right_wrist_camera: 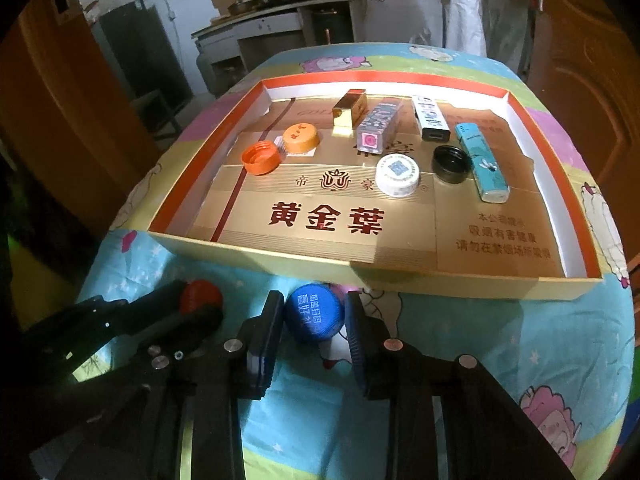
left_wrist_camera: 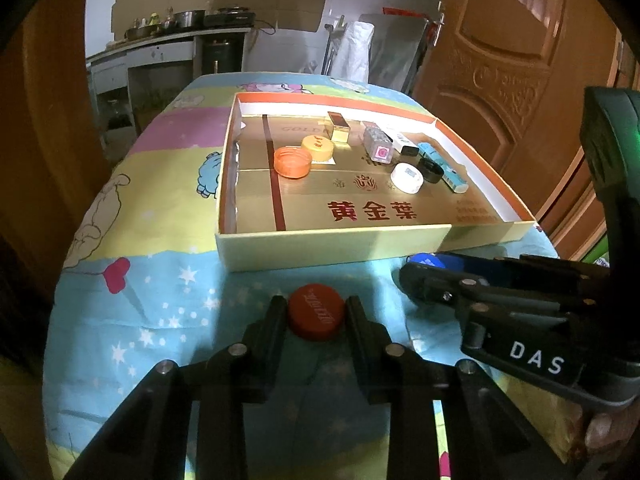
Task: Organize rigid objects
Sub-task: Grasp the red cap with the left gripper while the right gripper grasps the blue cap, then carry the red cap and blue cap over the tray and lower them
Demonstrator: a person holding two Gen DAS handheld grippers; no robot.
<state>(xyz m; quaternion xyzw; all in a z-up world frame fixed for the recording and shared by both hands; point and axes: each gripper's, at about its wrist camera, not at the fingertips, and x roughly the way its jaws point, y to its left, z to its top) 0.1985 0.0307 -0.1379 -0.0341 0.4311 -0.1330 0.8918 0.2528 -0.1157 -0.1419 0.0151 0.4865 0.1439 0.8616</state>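
We see a shallow gold-lined cardboard tray (right_wrist_camera: pixel 472 286) with an orange rim on the worktop (right_wrist_camera: pixel 500 344), which wears a cartoon-print cloth. Its long axis runs from nine to three o'clock in the right wrist view. Inside, toward twelve o'clock, four small oblong boxes lie roughly nose-on to us: gold (right_wrist_camera: pixel 349 109), patterned grey (right_wrist_camera: pixel 377 126), white (right_wrist_camera: pixel 430 117) and teal (right_wrist_camera: pixel 481 162). Nearer lie an open orange cap (right_wrist_camera: pixel 261 161), a yellow-orange cap (right_wrist_camera: pixel 301 138), a white cap (right_wrist_camera: pixel 398 174) and a black cap (right_wrist_camera: pixel 451 164).

Both grippers tilt steeply down at six o'clock of the tray. The right gripper (right_wrist_camera: pixel 314 318) has its jaws narrowed on a blue cap (right_wrist_camera: pixel 313 317), which is tipped on the cloth. The left gripper (left_wrist_camera: pixel 317 316) has its jaws narrowed on a red cap (left_wrist_camera: pixel 317 316), which lies top up.
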